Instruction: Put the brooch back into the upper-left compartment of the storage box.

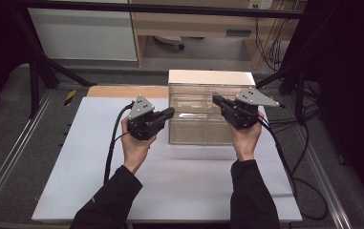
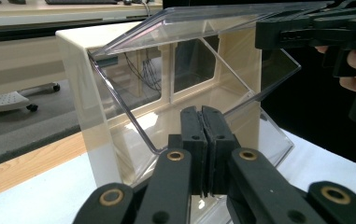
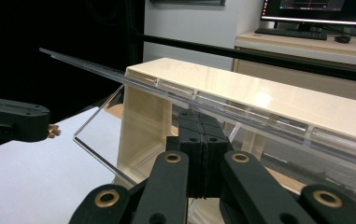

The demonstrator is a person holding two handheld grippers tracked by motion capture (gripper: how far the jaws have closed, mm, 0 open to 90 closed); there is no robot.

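A box [image 1: 210, 76] with a cream top and back and clear walls stands at the back middle of the white board [image 1: 170, 181]. Its clear hinged lid [image 2: 189, 23] is tilted up at the front. My left gripper [image 1: 172, 112] is shut and empty just left of the box's front, and its jaws [image 2: 202, 112] point at the clear front wall. My right gripper [image 1: 215, 100] is shut and empty, reaching in from the right under the raised lid [image 3: 119, 77]. Its tips [image 3: 199, 114] sit just below the lid's hinge line. Whether they touch the lid I cannot tell.
Black cables [image 1: 304, 157] trail off the board's right side and one runs down the left [image 1: 110, 152]. Black frame posts [image 1: 36, 81] and metal rails border the table. A desk with a monitor [image 3: 316, 9] and a chair base [image 2: 7, 100] stand behind.
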